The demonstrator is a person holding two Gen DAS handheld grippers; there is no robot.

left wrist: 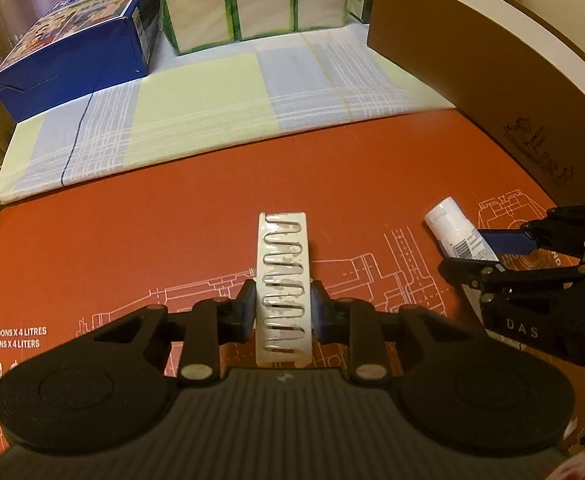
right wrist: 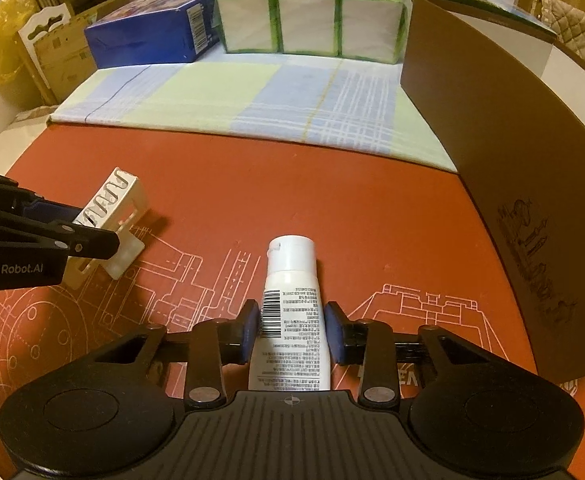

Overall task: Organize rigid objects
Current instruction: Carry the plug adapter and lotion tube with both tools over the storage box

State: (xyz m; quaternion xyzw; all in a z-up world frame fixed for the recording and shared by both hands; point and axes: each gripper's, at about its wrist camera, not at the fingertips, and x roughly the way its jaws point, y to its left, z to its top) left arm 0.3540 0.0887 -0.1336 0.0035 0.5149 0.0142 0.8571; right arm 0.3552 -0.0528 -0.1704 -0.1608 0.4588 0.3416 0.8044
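A white plastic rack with a zigzag metal wire on its face [left wrist: 283,256] lies on the red mat [left wrist: 152,220]. My left gripper [left wrist: 282,308] is shut on it, blue pads pressing both long sides. In the right wrist view the same rack [right wrist: 118,190] shows at the left, with the left gripper [right wrist: 92,228] clamped across it. A white bottle with a barcode label [right wrist: 292,272] lies cap-forward on the mat, and my right gripper [right wrist: 292,332] is shut on its body. The left wrist view has that bottle [left wrist: 446,218] at the right edge, in the right gripper [left wrist: 476,254].
A checked green-and-blue cloth [left wrist: 212,100] covers the far half of the table. Behind it stand a blue box [left wrist: 76,40] and a row of green tissue packs [left wrist: 260,4]. A tall brown cardboard panel [left wrist: 492,80] walls off the right side.
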